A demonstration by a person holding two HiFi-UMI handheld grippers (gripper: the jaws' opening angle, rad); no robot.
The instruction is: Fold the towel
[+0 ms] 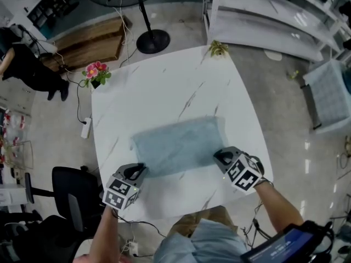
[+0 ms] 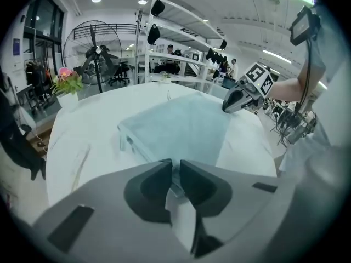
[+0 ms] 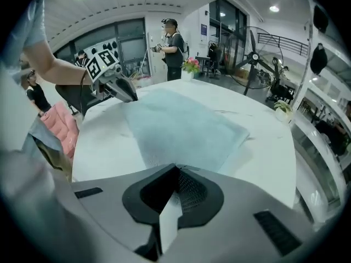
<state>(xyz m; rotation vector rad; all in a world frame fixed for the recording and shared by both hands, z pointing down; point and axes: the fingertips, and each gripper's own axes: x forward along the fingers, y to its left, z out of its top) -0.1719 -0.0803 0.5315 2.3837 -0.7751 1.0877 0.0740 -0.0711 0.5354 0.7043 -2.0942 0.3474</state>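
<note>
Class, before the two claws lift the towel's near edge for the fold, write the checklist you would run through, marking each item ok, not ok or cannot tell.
1. Towel lies flat on the table: ok.
2. Left claw closed on the towel's near left corner: ok.
3. Right claw shut at the near right corner: ok.
4. Cloth actually caught in the right claw: cannot tell.
5. Flower pot stands apart from the towel: ok.

Both forearms reach forward, grippers angled steeply down. The left gripper has its jaws nearly together on a corner of the towel. The right gripper is clamped on the other near corner.
</note>
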